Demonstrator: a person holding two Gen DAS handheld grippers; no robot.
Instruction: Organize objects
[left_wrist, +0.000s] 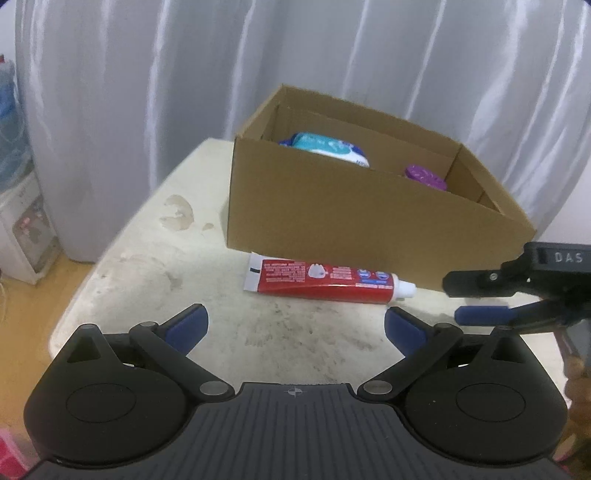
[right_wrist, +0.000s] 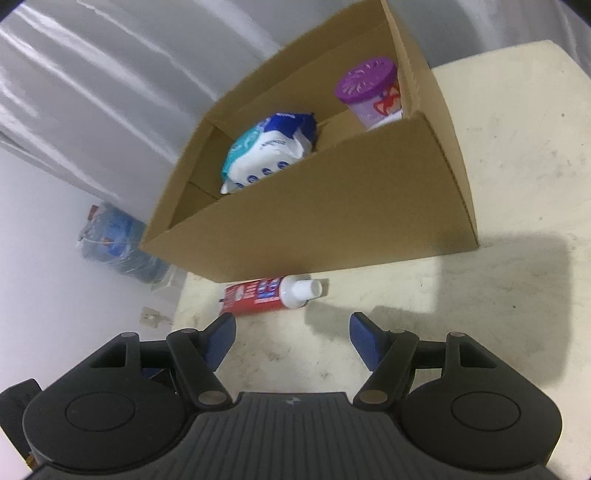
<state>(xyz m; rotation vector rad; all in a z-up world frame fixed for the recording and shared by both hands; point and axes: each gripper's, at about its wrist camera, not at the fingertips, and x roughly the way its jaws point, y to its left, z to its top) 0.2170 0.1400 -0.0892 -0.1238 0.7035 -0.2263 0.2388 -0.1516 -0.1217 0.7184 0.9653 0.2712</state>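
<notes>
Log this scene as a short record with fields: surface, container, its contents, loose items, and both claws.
surface: stained cream table
container: open cardboard box on the table
contents: wipes pack and purple-lidded jar, apart from each other
loose item: red toothpaste tube lying flat on the table, just in front of the box, white cap toward the right claw
left claw: open, empty, above the table short of the tube
right claw: open, empty, near the tube's cap end
</notes>
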